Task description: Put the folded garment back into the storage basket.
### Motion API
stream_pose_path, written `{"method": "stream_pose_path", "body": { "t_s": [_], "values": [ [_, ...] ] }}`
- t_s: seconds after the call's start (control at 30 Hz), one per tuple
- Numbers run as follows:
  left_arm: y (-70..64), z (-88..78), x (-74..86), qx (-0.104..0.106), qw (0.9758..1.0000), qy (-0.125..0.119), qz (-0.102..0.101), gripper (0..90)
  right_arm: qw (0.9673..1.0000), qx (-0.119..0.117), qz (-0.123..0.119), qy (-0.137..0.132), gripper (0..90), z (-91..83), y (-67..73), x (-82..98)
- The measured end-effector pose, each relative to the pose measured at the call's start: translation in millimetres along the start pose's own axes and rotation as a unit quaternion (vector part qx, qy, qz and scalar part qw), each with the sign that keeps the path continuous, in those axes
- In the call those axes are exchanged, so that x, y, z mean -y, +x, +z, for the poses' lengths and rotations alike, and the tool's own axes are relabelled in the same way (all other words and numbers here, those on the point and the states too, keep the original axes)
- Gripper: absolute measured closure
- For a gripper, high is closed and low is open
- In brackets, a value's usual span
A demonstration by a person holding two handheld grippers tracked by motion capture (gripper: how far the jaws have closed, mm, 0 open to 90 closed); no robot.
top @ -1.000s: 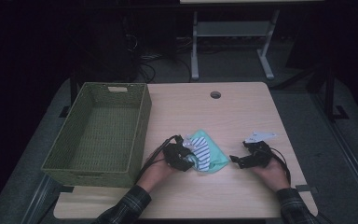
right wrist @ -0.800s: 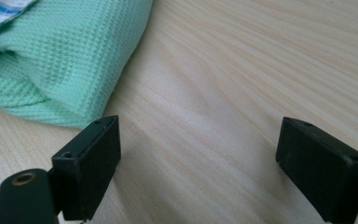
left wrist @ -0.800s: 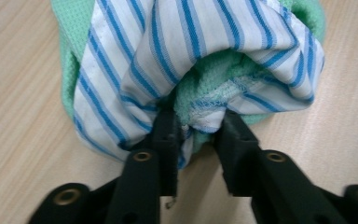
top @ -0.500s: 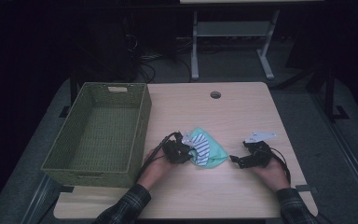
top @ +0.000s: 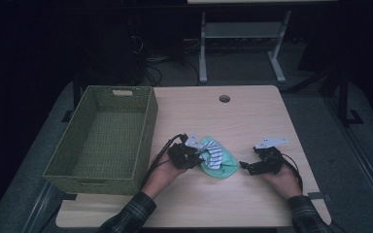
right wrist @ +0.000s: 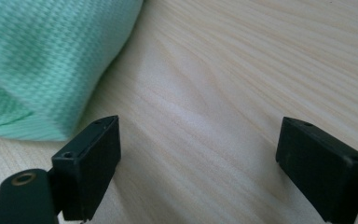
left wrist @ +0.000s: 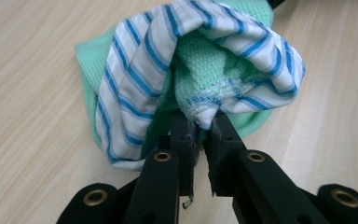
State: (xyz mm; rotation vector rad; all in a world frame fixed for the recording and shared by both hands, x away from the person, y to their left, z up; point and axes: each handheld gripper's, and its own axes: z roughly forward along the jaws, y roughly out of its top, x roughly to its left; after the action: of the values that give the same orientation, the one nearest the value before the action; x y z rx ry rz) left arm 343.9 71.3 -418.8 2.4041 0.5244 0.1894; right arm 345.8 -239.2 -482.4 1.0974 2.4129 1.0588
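Note:
A crumpled cloth, mint green with a white, blue-striped side, lies on the wooden table near its front middle. My left gripper is at the cloth's left edge. Its jaws have just been closing and now pinch a fold of the cloth between the pads, as the left gripper view shows. My right gripper rests low on the table just right of the cloth, apart from it. In its own view the right gripper stands open over bare wood, with the green cloth at the upper left.
A green woven basket with nothing inside stands on the table's left side, close to my left hand. A round cable hole lies near the table's far edge. Dark floor and a metal stand's legs are beyond.
The left gripper's jaws have closed onto the cloth's edge, and the cloth has bunched up a little toward it. The right gripper has stayed where it was.

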Motion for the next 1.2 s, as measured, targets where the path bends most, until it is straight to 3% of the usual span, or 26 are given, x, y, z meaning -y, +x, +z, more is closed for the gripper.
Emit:
{"method": "stream_pose_path", "body": {
  "t_s": [0.3, 0.57, 1.2],
  "values": [
    [-0.3, -20.1, -10.6, 0.009, 0.9998, -0.015, -0.008, 81.9, 1.0, -0.001, 0.0, 0.0, 13.0, 0.2, 0.2, 0.0],
    [2.8, -47.4, -29.1, -0.001, 0.9996, -0.026, -0.008, 81.9, 1.0, -0.001, 0.0, -0.001, 12.9, 0.3, 0.2, 0.0],
    [25.4, -93.9, -47.9, -0.004, 0.9993, -0.036, -0.012, 81.7, 1.0, -0.002, 0.001, -0.001, 12.8, 0.4, 0.1, 0.0]
  ]
}}
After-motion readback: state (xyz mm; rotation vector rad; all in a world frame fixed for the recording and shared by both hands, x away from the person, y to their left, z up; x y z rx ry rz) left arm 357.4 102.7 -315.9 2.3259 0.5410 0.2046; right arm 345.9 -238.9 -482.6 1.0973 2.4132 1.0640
